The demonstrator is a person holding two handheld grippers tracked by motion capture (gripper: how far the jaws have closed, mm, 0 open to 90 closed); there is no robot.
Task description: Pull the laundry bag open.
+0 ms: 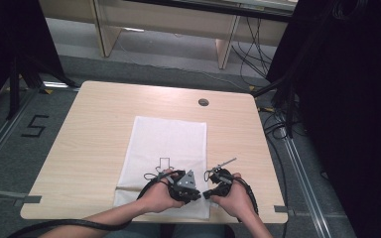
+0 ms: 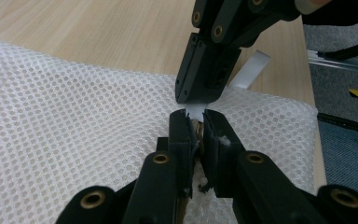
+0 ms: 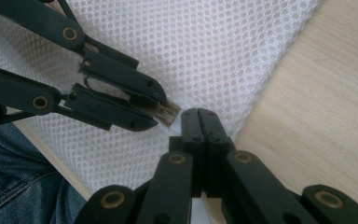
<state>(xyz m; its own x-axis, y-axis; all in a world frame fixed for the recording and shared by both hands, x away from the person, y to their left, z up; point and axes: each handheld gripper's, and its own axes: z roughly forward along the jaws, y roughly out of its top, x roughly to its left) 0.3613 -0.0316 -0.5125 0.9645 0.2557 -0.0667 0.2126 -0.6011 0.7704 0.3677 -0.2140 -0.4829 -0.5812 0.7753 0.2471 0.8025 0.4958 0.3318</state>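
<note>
- So, the white mesh laundry bag (image 1: 166, 148) is lying flat on the wooden bench (image 1: 89, 144), long way pointing away from the person, near edge right at the bench's front edge.
- Left gripper (image 2: 195, 122) has its jaws almost together, pinching something small at the bag's near edge. From its own view that looks like the zipper pull plus a bit of white tape or tab, but it's too tucked in to be sure.
- Right gripper (image 3: 200, 117) is fully clamped, tips sitting right against the left one. In the left gripper view it looks like it has the white ribbon tab (image 2: 251, 70) between its jaws; can't totally confirm what's inside.
- Handling guess: this thing is super light and floppy, zero stiffness, so it'll drape and bunch the moment you lift it.
- The open weave snags easily, so jaw corners could catch in the holes.
- Best spots to grab, I'd say, are the hemmed edge, the tab, or the zipper pull, not the middle of the mesh, which just stretches and slips.
</note>
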